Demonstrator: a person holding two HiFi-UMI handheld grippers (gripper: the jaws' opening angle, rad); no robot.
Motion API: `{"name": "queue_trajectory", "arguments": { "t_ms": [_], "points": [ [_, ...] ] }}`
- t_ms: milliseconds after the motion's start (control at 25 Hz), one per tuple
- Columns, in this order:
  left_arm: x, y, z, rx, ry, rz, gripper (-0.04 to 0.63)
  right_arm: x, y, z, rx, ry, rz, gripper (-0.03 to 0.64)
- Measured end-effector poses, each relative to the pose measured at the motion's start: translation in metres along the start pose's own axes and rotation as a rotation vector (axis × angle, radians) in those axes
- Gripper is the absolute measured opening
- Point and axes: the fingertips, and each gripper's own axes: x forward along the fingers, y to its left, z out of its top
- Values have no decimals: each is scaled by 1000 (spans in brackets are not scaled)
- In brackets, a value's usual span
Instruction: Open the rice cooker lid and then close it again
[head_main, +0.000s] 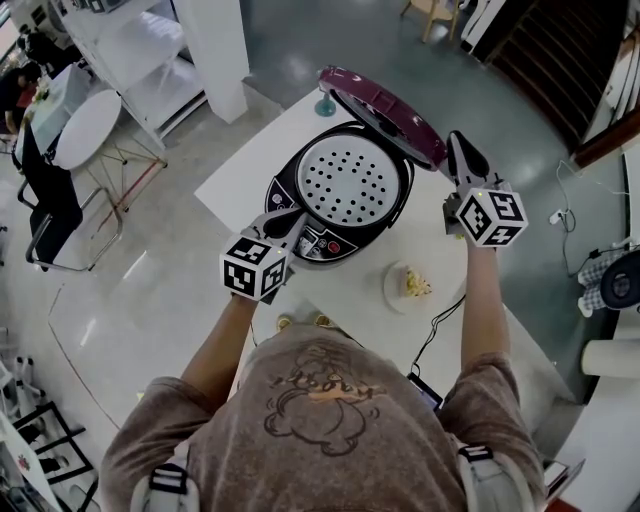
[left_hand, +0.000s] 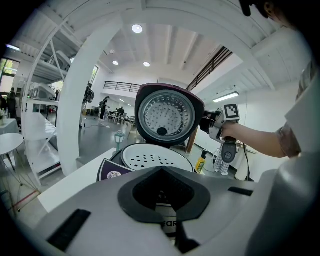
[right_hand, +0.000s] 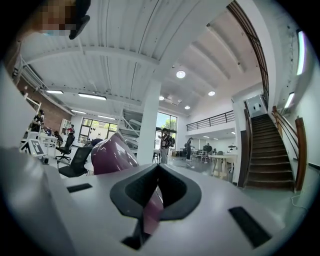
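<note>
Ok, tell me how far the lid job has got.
Opening looks done: the lid stands raised behind the rice cooker, with its perforated tray exposed. In hand: the right gripper, fingers shut, is at the lid's right edge; the left gripper, also shut, sits at the cooker's front. Left to do: closing the lid.

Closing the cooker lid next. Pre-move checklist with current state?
1. Lid raised, fully open: ok.
2. Right gripper at the lid's right edge, jaws shut: ok.
3. Right gripper firmly touching the lid: cannot tell.
4. Perforated tray sits flat in the cooker, nothing sticking up: ok.
5. Left gripper, jaws shut, at the front panel, clear of the lid's path: cannot tell.
6. Plate stands apart from the cooker: ok.
</note>
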Motion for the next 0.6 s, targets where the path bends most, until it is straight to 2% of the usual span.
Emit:
{"name": "queue_trajectory", "arguments": {
  "t_ms": [280,600],
  "points": [
    [-1,-1,1,2,0,2,20,9,-27,1,31,-10,-57,3],
    [0,-1,0,1,-2,2,20,16,-46,-9,14,14,-100,3]
  ]
}}
